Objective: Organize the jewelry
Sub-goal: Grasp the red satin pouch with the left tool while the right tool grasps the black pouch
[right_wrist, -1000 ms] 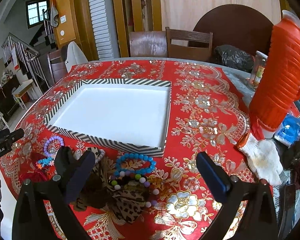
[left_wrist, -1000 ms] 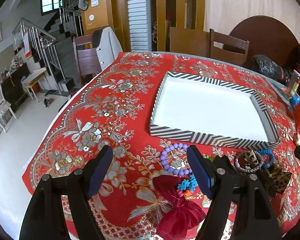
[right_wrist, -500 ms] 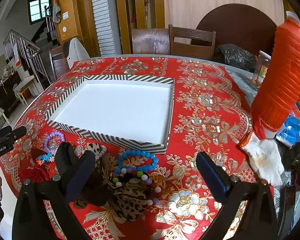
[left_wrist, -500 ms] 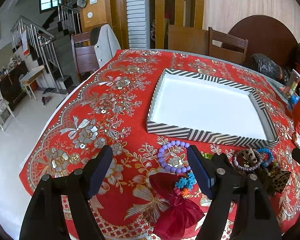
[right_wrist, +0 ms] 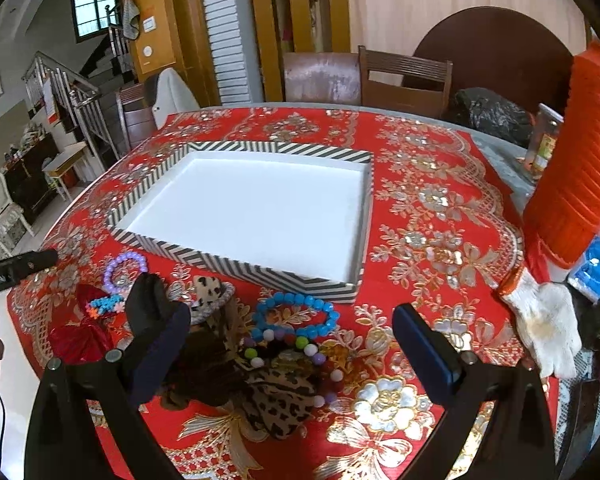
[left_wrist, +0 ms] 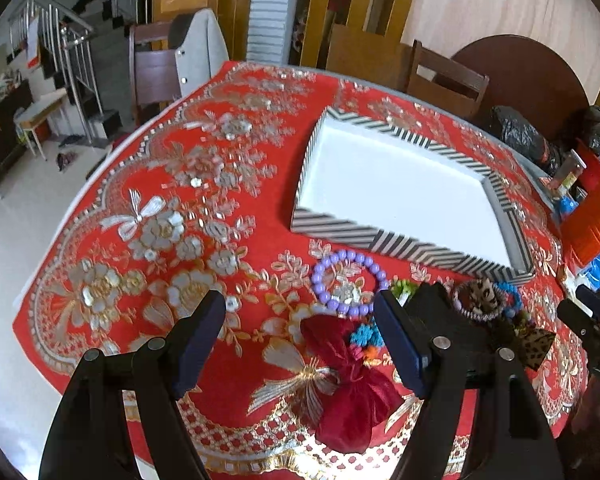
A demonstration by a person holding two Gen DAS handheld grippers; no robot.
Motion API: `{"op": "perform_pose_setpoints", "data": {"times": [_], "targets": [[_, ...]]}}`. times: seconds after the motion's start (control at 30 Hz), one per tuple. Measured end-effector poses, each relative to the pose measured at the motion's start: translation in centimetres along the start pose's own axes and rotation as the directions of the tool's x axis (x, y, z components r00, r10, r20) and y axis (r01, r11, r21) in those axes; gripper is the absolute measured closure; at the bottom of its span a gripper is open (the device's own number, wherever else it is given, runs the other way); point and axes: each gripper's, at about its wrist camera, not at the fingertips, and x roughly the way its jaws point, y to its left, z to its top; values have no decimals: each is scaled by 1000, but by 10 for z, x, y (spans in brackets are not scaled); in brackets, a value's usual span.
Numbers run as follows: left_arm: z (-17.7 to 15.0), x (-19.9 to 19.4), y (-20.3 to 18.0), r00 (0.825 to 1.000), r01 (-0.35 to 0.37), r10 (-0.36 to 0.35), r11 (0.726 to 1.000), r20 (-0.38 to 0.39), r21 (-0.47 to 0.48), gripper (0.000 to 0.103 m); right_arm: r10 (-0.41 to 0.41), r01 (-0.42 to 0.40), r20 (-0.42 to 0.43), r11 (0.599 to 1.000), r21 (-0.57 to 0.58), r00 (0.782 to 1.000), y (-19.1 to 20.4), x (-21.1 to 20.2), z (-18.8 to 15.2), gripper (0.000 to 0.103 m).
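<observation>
The jewelry lies in a loose cluster on the surface just in front of the striped tray (right_wrist: pixel 236 260). A purple bead bracelet (left_wrist: pixel 350 282), a ring of round glossy beads, lies flat just beside the tray's near wall. Next to it sit a dark red satin bow (left_wrist: pixel 350 384), crumpled and shiny, and a small knitted turquoise piece (left_wrist: pixel 366 336). Farther to the right are a leopard-print band (right_wrist: pixel 212 294), a blue faceted bead bracelet (right_wrist: pixel 296 314), a string of mixed coloured beads (right_wrist: pixel 300 350) and a leopard-print fabric bow (right_wrist: pixel 278 396), partly piled on one another.

The tray is square and shallow, with black-and-white chevron walls and a smooth white floor holding nothing.

The left gripper (left_wrist: pixel 300 340) hovers low over the red bow, jaws spread wide and holding nothing. The right gripper (right_wrist: pixel 290 354) hovers over the leopard pile, jaws also wide and holding nothing.

The surface wears a red tablecloth (right_wrist: pixel 432 208) with gold and silver floral print. At its right edge stand a ribbed orange thermos (right_wrist: pixel 576 176) and a white cotton glove (right_wrist: pixel 548 324).
</observation>
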Motion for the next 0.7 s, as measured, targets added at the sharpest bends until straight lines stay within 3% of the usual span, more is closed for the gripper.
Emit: {"op": "perform_pose_setpoints", "data": {"times": [0.27, 0.5, 0.7], "targets": [[-10, 4, 7, 997, 41, -39, 999, -73, 19, 34, 115, -118, -48, 992, -52, 992, 22, 4, 1, 24], [-31, 13, -1, 983, 101, -92, 993, -157, 53, 34, 245, -264, -144, 956, -126, 959, 60, 28, 5, 25], [-35, 29, -11, 983, 82, -70, 995, -172, 59, 34, 209, -263, -242, 940, -216, 947, 90, 67, 2, 25]]}}
